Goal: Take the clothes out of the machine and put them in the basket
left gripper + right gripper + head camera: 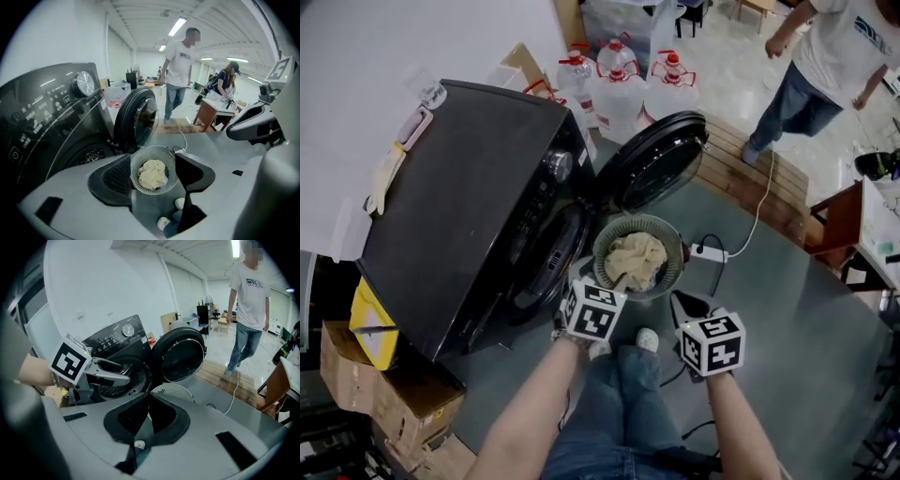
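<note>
Closest below are the wearer's 2 legs in blue jeans (623,403) and 2 bare forearms (534,403), each one carrying 1 hand-held gripper with 1 marker cube (711,342). The left hand-held gripper (154,174) is released: its 2 jaws stand apart and press on nothing, and the basket shows through the gap. The right hand-held gripper (149,408) is clenched, its 2 jaws together and empty. The 1 round basket (675,239) stands on the grey floor just in front of the black machine (459,206), whose 1 round door (661,155) is swung open. In the basket lies 1 cream bundle of clothes (637,258). Behind the machine stand at least 4 big water bottles (619,94) with red caps. 1 power strip (710,251) on a white cable lies beside the basket. Further off, 1 person (825,66) in a white shirt crosses the floor.
</note>
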`<state>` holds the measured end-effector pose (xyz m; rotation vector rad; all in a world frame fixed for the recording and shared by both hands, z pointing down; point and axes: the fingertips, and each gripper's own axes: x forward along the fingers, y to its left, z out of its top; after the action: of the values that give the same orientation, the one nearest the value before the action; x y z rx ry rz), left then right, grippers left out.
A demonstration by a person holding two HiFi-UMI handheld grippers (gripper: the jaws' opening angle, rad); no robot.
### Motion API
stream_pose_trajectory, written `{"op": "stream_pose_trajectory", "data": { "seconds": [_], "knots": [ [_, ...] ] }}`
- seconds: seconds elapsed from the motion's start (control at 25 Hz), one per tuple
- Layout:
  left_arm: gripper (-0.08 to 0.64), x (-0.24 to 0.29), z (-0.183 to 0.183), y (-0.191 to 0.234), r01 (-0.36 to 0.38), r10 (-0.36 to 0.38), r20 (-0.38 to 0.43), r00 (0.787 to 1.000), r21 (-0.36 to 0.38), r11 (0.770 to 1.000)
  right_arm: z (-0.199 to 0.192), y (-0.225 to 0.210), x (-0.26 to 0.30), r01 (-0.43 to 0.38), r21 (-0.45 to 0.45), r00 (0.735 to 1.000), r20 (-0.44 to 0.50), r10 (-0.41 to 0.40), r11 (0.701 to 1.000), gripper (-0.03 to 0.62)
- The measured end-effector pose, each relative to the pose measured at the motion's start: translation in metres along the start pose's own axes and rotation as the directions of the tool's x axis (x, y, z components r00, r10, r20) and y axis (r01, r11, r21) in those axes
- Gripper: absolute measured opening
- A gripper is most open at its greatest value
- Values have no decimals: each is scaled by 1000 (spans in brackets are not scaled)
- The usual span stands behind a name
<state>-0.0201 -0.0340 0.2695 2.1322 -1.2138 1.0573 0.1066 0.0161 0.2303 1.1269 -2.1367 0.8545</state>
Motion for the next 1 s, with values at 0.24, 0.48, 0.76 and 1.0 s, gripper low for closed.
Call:
{"op": "stream_pose_trajectory", "data": {
  "seconds": [0.24,0.48,0.76,1.0],
  "knots": [
    [272,-42,19,8,-13,14,77,997,-21,1000,18,18,-28,-13,-44,1000,14,14,999,3],
    [248,-85,45,12,-35,34,173,984,5,999,40,33,-59,-19,-115,999,38,24,993,3],
    [213,-141,72,12,-53,48,291,956,10,999,67,49,-92,-10,-205,995,97,31,979,3],
    [180,-185,90,18,-72,65,404,912,2,997,101,64,-118,3,-222,978,203,44,975,3]
  ]
}}
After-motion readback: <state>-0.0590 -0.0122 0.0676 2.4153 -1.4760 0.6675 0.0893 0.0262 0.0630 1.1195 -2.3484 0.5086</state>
